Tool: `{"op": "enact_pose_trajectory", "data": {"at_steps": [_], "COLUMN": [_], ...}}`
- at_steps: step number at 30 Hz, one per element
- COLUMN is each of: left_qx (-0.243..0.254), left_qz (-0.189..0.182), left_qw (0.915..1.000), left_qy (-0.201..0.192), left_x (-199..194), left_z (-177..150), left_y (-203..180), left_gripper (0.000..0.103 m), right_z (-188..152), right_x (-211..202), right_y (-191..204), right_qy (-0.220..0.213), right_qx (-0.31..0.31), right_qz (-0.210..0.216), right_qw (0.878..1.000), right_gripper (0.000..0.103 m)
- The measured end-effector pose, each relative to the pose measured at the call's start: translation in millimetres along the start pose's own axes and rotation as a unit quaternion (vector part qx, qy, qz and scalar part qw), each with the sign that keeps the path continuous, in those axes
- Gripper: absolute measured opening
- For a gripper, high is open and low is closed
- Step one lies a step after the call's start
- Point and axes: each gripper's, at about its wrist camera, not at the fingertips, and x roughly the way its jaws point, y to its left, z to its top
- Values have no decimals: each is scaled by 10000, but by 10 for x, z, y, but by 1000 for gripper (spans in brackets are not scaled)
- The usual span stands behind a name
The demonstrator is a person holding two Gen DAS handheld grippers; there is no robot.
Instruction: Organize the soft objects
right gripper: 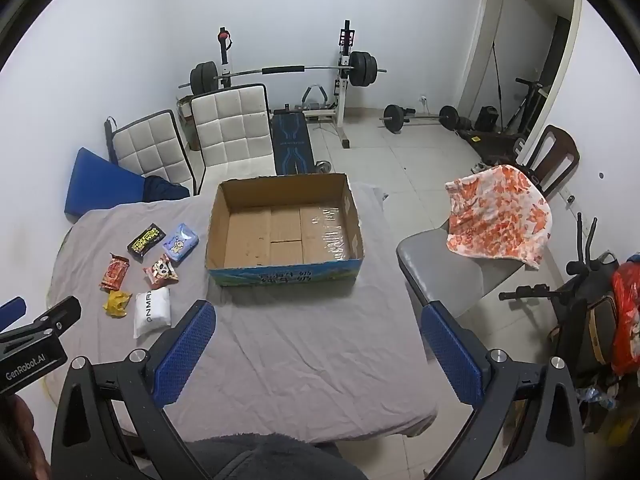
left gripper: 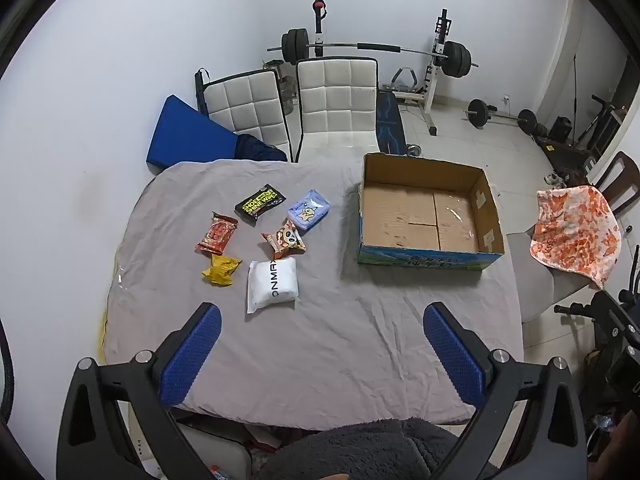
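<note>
On the table (left gripper: 320, 340), six soft packets (left gripper: 256, 240) lay clustered at ten o'clock, with the box (left gripper: 428, 258) apart at one o'clock. Left gripper (left gripper: 322, 312) and right gripper (right gripper: 318, 310) hovered released, holding nothing.

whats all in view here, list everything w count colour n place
cardboard box: 1, brown with blue front, right side of table, nothing inside
white packet: 1, nearest of the group on the left
yellow packet: 1, left of the white one
red snack packet: 1, beyond the yellow one
panda snack packet: 1, orange-brown, middle of group
blue tissue pack: 1, light blue, closest to the box
black wipes pack: 1, far end of group
table cloth: 1, grey, wrinkled
white chairs: 2, behind table
orange-white cloth: 1, draped on chair, right
barbell rack: 1, by the back wall
left gripper: open, holds nothing
right gripper: open, holds nothing
</note>
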Motion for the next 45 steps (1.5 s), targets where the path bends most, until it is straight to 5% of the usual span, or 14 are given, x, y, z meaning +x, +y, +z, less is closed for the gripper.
{"op": "enact_pose_trajectory", "data": {"at_steps": [45], "left_qx": [-92], "left_qz": [175], "left_qw": [9990], "left_qy": [-401], "left_x": [-168], "left_z": [-16], "left_y": [39], "left_gripper": [103], "right_z": [118], "right_x": [-210], "right_y": [48], "right_qy": [-404], "right_qx": [-255], "right_qz": [145], "right_qw": [9988], "right_gripper": [103]}}
